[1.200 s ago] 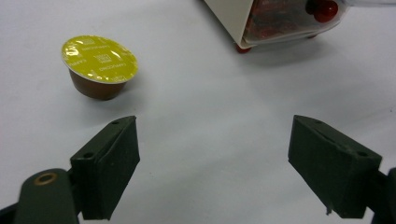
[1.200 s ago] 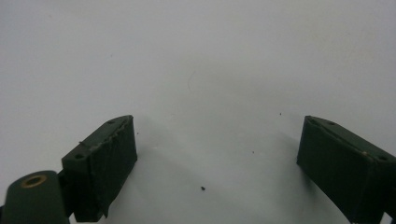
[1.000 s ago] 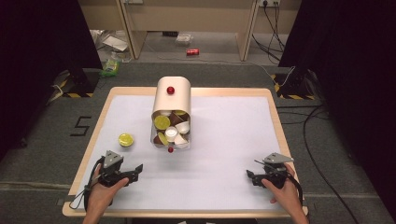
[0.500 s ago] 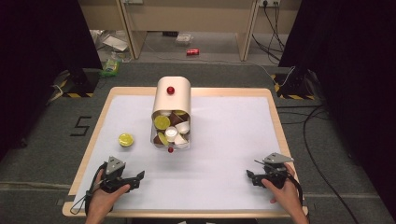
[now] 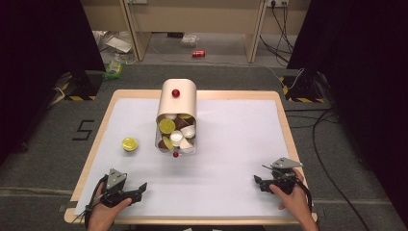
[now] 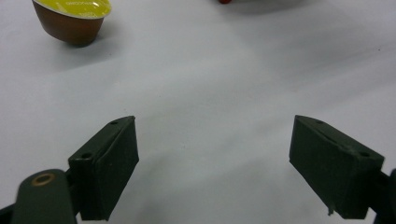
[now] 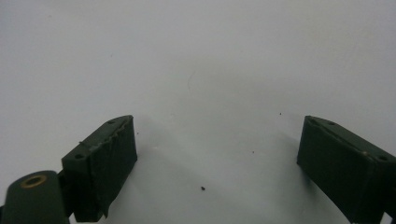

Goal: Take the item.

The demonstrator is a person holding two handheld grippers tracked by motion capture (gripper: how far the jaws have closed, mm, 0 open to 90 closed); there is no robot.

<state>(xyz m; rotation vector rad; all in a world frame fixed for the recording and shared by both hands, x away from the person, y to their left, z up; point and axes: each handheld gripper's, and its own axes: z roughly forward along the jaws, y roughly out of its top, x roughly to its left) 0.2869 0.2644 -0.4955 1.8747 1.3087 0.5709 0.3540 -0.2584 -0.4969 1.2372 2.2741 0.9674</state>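
Observation:
A cream canister point(image 5: 177, 103) lies on its side in the middle of the table, its mouth toward me, packed with several coffee capsules point(image 5: 176, 132). One brown capsule with a yellow lid point(image 5: 129, 144) stands alone to its left; the left gripper view has that capsule point(image 6: 73, 17) at top left, well ahead of the jaws. My left gripper point(image 5: 140, 189) rests open at the near left with nothing between its jaws point(image 6: 212, 163). At the near right my right gripper point(image 5: 257, 182) is open too, over bare white surface point(image 7: 215, 163).
A white sheet point(image 5: 231, 139) covers the wooden table point(image 5: 287, 130). A small red knob point(image 5: 176, 154) lies just in front of the canister's mouth, and another red knob point(image 5: 176, 93) sits on the canister's wall. Cables and clutter lie on the floor beyond.
My left gripper has drawn back toward the near edge, away from the lone yellow-lidded capsule. The right gripper has stayed put.

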